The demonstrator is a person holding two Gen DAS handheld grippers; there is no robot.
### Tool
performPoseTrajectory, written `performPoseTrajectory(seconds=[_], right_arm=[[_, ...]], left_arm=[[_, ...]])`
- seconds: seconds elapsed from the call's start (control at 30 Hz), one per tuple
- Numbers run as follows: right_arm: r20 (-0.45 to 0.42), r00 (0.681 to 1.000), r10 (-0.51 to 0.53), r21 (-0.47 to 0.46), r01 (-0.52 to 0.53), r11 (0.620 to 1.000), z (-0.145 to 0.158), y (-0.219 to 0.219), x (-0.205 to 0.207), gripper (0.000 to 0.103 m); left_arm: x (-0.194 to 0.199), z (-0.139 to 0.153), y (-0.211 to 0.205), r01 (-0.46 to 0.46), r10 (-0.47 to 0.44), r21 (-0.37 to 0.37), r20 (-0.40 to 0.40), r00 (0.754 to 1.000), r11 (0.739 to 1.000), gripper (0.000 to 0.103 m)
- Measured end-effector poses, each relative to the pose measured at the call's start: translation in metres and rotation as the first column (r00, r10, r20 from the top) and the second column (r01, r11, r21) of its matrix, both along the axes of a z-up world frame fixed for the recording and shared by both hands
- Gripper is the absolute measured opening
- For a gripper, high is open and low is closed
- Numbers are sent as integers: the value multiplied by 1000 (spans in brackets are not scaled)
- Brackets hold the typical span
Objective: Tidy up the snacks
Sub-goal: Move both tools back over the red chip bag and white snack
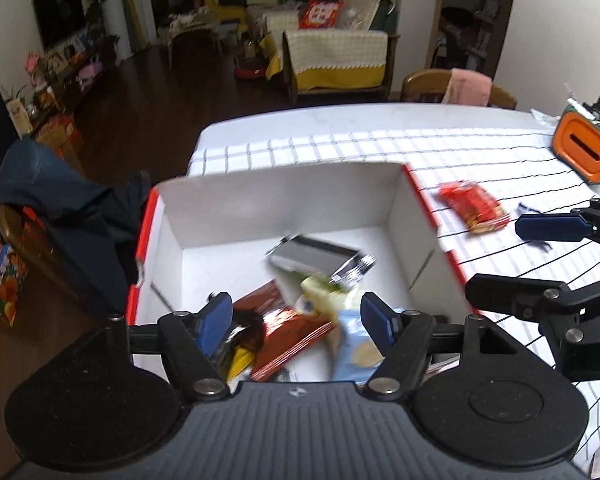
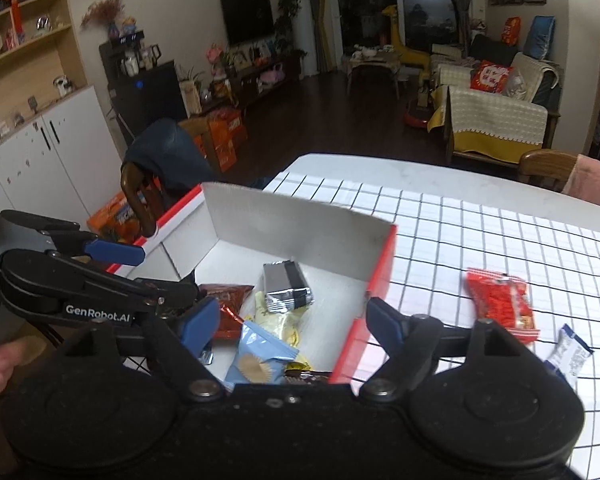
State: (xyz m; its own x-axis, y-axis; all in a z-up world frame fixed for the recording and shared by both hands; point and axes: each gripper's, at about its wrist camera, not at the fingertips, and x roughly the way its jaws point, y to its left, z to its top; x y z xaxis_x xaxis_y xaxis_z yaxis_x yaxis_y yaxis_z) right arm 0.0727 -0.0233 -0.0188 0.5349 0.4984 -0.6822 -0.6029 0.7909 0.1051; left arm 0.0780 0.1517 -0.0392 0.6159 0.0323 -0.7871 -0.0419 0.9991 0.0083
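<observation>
A white cardboard box with red rims (image 1: 272, 204) (image 2: 284, 228) stands on the checked table. It holds several snack packs: a silver and black pack (image 1: 320, 258) (image 2: 286, 286), a red-brown pack (image 1: 288, 338) (image 2: 226, 308), a light blue pack (image 1: 356, 350) (image 2: 260, 354) and a pale yellow one (image 1: 324, 298) (image 2: 276, 322). My left gripper (image 1: 296, 324) is open and empty above the box's near side. My right gripper (image 2: 292, 326) is open and empty over the box's right rim. A red snack pack (image 1: 474, 206) (image 2: 502, 304) lies on the table right of the box.
A blue and white sachet (image 2: 570, 354) lies right of the red pack. An orange and green container (image 1: 586, 150) stands at the table's far right. Chairs (image 2: 156, 184) (image 1: 456, 88) stand at the left and far edges. The right gripper's fingers (image 1: 552, 226) show in the left view.
</observation>
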Motion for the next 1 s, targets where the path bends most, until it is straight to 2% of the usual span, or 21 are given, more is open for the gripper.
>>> performPoseTrajectory(seconds=[0.17,0.5,0.8,1.0], right_arm=[[11,999,-37,40,36,999,10,-27,-1,90],[19,991,-136,61,135,989,13,-101,9,98],[12,966,-260,13,260,966,1,-168,35,103],[-31,935,-353,-33,352,935,-25,-203,71,103]], left_arm=[[-1,13,-27,29,-29,2,45,999,1000,80],[16,19,-91,97,-95,-18,71,993,995,84],[42,4,-147,109,-106,-43,62,992,993,86],[67,-13,-173,81,-80,-53,28,996,995,87]])
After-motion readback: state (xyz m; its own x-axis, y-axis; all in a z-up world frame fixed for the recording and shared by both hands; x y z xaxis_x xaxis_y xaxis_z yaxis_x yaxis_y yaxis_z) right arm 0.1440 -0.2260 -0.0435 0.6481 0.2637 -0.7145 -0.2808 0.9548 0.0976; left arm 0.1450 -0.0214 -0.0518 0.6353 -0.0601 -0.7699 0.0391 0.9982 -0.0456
